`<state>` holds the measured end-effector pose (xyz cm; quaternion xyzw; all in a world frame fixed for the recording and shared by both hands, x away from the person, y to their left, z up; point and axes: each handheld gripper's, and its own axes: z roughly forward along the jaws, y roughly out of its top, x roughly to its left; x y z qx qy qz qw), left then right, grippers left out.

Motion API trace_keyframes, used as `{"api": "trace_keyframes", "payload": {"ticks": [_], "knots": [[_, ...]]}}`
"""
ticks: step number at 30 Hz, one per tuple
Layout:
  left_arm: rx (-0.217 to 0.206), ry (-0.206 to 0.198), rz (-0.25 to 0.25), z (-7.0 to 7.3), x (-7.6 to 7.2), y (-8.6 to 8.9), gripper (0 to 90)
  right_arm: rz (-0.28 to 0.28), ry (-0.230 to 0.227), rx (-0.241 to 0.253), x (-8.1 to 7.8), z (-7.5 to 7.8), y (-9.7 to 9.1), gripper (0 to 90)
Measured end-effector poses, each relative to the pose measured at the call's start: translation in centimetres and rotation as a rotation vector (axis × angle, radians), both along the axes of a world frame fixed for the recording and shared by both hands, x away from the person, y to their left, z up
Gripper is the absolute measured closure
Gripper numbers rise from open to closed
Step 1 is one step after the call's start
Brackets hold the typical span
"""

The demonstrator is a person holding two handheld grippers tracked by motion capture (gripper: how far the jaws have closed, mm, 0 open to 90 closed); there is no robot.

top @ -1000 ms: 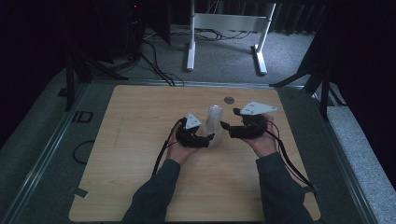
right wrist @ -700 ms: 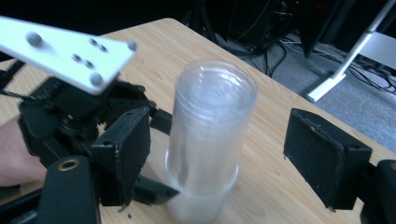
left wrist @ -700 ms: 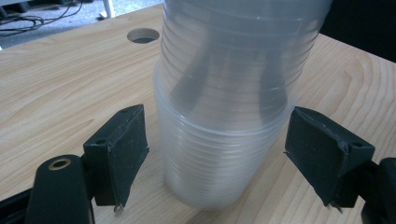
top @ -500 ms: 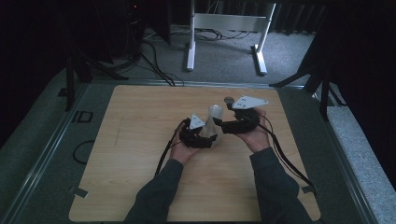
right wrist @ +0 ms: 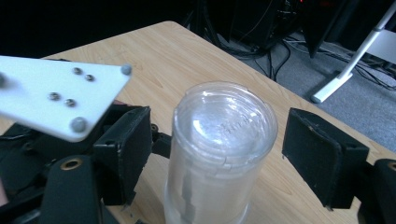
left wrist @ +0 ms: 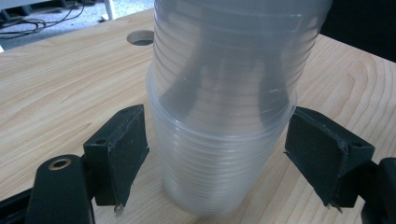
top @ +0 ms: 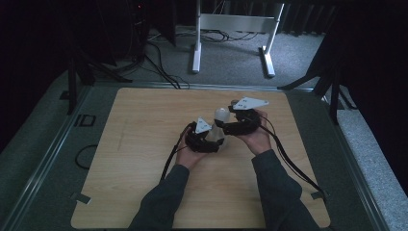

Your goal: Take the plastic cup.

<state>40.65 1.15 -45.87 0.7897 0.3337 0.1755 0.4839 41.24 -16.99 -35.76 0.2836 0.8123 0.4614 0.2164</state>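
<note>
1. The tall stack of clear ribbed plastic cups (left wrist: 224,116) is cut off by the left gripper view's top edge.
2. Its base leaves the right gripper view's bottom edge.

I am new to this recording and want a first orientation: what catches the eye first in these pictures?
First is the stack of clear plastic cups, standing upside down near the middle of the wooden table. Both tongs flank it with small gaps: the left tongs around its lower part, the right tongs near its top, whose jaws have just been closing slightly. A round hole lies in the tabletop beyond.
</note>
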Motion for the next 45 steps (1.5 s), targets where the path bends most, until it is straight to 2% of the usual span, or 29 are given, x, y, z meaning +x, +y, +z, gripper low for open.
{"api": "trace_keyframes", "payload": {"ticks": [3, 11, 15, 28, 36, 45], "knots": [[-0.002, -0.002, 0.001, 0.0, 0.0, 0.0, 21.5, -0.003, 0.008, 0.004, 0.3, -0.2, 0.1, 24.4], [-0.006, -0.008, -0.001, 0.1, -0.1, 0.0, 22.0, 0.009, 0.029, 0.010, 0.9, -0.8, 0.6, 33.1], [-0.002, -0.010, -0.001, 0.0, -0.1, -0.1, 22.7, 0.013, 0.024, 0.012, 0.9, -0.8, 0.6, 37.8], [0.011, -0.017, 0.000, 0.0, -0.1, -0.1, 23.2, 0.015, 0.019, 0.017, 0.8, -0.4, 0.7, 39.1], [0.015, -0.016, 0.001, 0.0, -0.1, -0.2, 23.5, 0.020, 0.014, 0.045, 0.7, 0.1, 0.4, 39.6], [0.016, -0.017, 0.001, 0.0, -0.1, -0.2, 23.6, 0.020, 0.016, 0.053, 0.7, 0.3, 0.3, 40.0]]}}
